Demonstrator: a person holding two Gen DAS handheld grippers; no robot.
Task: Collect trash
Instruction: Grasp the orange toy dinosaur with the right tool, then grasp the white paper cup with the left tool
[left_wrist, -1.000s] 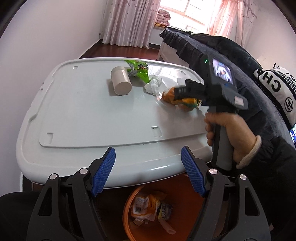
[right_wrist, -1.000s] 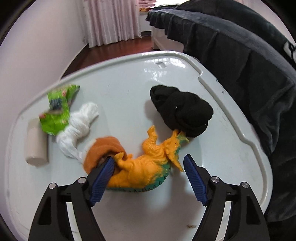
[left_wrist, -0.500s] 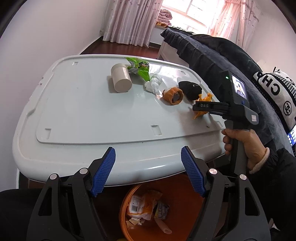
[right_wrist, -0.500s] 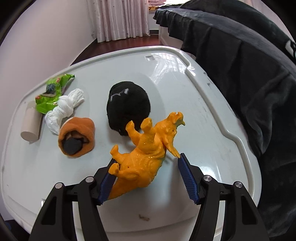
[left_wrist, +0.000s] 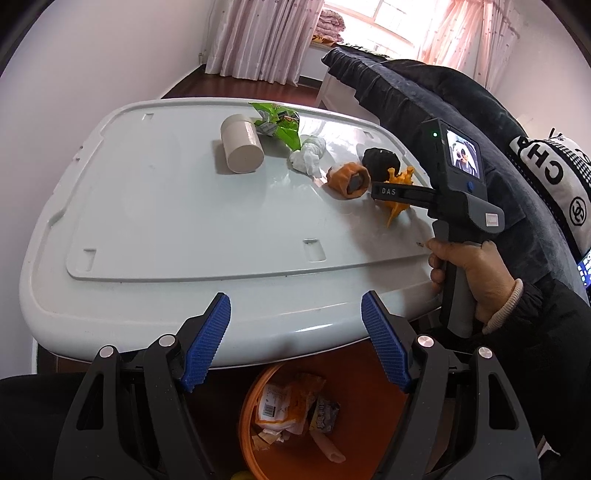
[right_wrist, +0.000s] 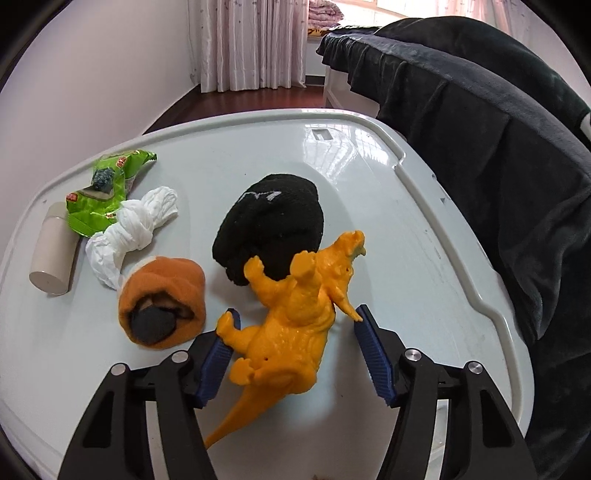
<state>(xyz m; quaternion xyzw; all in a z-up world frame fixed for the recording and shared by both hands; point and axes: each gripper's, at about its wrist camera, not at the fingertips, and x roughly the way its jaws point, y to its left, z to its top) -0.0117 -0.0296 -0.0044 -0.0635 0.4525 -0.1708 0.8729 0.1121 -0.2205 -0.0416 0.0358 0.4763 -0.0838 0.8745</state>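
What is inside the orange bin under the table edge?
The orange bin holds crumpled wrappers, one bearing a barcode, and a pale tube piece. Its near and right parts are hidden by the left gripper fingers, and anything beneath the wrappers cannot be seen.

A lived-in home room, pink curtains (left_wrist: 258, 40) at a bright window, folded bedding (left_wrist: 330, 28) on the sill, dark sofa (right_wrist: 480, 122), wooden floor (left_wrist: 236, 86).
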